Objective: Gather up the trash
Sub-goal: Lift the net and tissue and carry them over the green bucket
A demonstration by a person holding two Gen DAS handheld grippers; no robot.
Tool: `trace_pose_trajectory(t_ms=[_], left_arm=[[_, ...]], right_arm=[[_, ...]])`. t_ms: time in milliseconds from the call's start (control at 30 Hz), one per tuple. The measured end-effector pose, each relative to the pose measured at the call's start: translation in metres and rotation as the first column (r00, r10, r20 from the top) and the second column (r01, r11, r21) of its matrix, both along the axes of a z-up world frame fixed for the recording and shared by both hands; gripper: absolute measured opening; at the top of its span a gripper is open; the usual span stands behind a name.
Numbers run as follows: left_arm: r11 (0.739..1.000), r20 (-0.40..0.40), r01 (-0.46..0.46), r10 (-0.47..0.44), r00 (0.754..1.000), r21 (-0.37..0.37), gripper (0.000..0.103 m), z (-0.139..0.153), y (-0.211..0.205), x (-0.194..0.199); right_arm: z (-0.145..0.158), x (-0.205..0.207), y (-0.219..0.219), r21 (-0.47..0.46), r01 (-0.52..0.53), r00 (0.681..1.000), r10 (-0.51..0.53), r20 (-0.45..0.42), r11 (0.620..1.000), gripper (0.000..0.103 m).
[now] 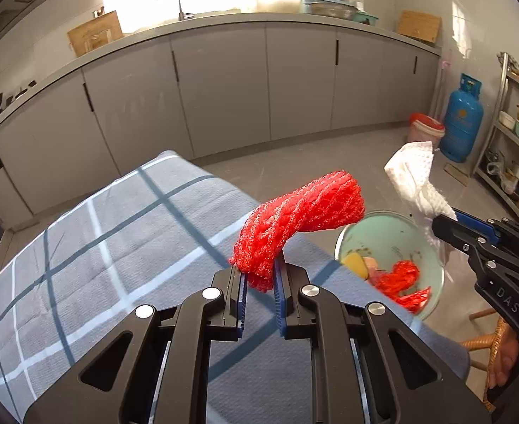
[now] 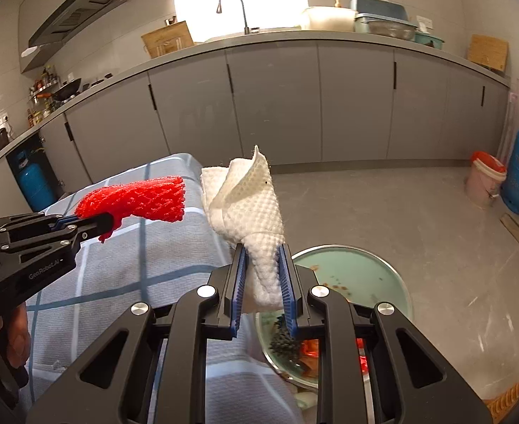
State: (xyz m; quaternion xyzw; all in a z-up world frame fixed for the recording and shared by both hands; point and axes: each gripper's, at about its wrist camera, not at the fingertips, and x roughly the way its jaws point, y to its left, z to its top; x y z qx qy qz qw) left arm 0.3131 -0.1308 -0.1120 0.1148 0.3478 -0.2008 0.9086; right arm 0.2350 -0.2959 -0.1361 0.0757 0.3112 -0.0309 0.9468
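Red foam netting, a ribbed mesh sleeve (image 1: 301, 217), is sitting pinched between the blue pads of my left gripper (image 1: 260, 275), which I am holding angled downward over the blue-grey checked tablecloth (image 1: 118, 233). The sleeve is standing up out of the jaws and leaning away toward the right, its long axis rising from the pads to a blunt free end in the air above the table's edge.

My right gripper (image 2: 262, 282) is pointing down too, its blue pads pressing on a white dimpled paper towel (image 2: 248, 205) – crumpled, with its long axis running up and away from me and a loose flap curling over at the top. It is hanging over the pale green round basin (image 2: 365, 272) beside the table.

From the left wrist view, the basin is holding red scraps and something yellow; from the right view my own gripper body is covering most of that, and dark bits under the pads are too blurred to name. A hand (image 1: 506, 360) – mine – is showing only partly at the lower right, cut off by the frame.
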Motion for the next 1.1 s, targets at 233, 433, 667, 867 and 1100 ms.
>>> trace_pose_trajectory(t_ms=[233, 433, 667, 867, 1100], left_arm=[[0.999, -0.005, 0.052, -0.052, 0.999, 0.016, 0.014, -0.002, -0.039, -0.004], [0.996, -0.012, 0.089, -0.089, 0.996, 0.026, 0.014, -0.007, -0.066, -0.004], [0.992, -0.025, 0.118, -0.117, 0.993, 0.041, 0.014, -0.015, -0.093, -0.004], [0.99, -0.038, 0.135, -0.133, 0.99, 0.044, 0.014, -0.022, -0.108, -0.003], [0.988, -0.053, 0.146, -0.144, 0.988, 0.047, 0.014, -0.029, -0.121, -0.001]], right_arm=[[-0.002, -0.002, -0.03, 0.007, 0.051, 0.999, -0.051, -0.002, 0.999, 0.021], [-0.007, -0.005, -0.054, 0.007, 0.085, 0.996, -0.085, -0.01, 0.996, 0.021], [-0.013, -0.006, -0.074, 0.013, 0.118, 0.993, -0.118, -0.018, 0.993, 0.021], [-0.019, -0.004, -0.085, 0.016, 0.131, 0.991, -0.131, -0.031, 0.991, 0.021], [-0.024, -0.004, -0.096, 0.02, 0.142, 0.989, -0.141, -0.039, 0.99, 0.021]])
